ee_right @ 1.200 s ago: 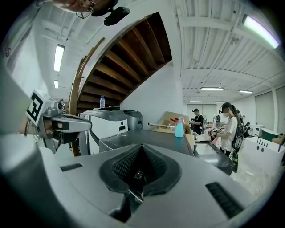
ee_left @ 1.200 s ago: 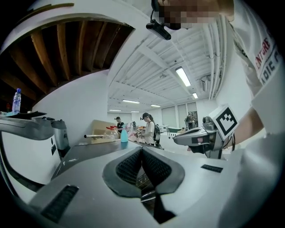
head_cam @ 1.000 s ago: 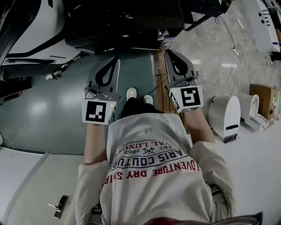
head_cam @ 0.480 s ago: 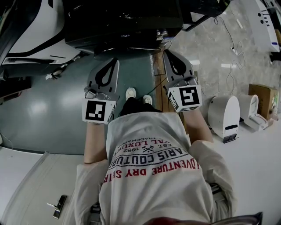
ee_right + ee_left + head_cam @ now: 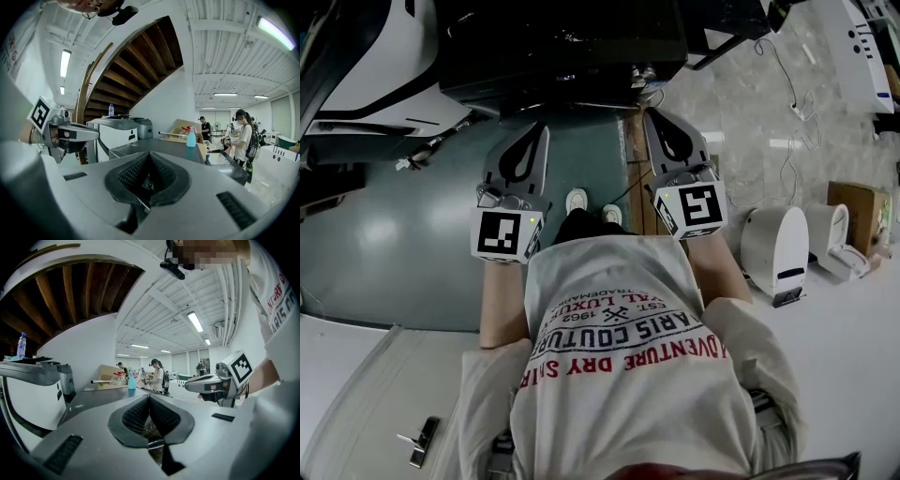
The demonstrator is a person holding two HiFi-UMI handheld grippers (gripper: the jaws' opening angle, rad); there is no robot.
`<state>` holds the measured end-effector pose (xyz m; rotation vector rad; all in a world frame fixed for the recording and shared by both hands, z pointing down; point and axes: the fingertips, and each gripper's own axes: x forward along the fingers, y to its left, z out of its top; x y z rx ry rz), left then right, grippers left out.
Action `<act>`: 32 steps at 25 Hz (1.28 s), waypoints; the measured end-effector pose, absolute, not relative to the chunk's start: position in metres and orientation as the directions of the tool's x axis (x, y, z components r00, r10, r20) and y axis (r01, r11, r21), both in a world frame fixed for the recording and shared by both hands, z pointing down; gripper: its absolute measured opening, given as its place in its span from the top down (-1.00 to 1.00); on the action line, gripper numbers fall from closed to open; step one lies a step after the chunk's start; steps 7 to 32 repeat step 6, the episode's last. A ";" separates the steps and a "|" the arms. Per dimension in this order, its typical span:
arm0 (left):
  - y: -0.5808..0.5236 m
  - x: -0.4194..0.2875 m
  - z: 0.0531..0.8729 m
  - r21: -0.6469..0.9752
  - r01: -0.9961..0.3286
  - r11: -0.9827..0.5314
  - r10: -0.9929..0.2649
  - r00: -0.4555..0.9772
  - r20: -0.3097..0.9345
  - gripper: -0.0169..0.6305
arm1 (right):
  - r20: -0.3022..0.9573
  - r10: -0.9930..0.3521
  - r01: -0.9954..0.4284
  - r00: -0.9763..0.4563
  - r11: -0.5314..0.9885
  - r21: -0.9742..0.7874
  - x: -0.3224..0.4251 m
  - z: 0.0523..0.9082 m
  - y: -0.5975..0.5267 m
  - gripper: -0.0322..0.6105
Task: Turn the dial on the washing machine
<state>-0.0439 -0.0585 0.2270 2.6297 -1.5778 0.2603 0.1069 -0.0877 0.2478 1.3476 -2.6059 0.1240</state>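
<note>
Dressed in a white short-sleeved T-shirt printed across the front with red and dark blue lettering, plus dark trousers and white shoes. Fitted at each hand with a matching two-jaw tool, left gripper and right gripper: smooth grey plastic shells, black ribbed pads lining a teardrop-shaped cut-out, and short black slotted grilles set into the shell. Capped at the rear with white cubes bearing black square markers, the left cube showing a small green light at one edge, the right cube a bolder black pattern.
</note>
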 end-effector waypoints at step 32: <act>-0.058 -0.049 0.226 -0.044 -0.882 -0.469 -0.872 0.454 0.182 0.90 | 0.224 -0.795 -0.812 -0.564 0.583 0.024 0.106 0.248 -0.084 0.82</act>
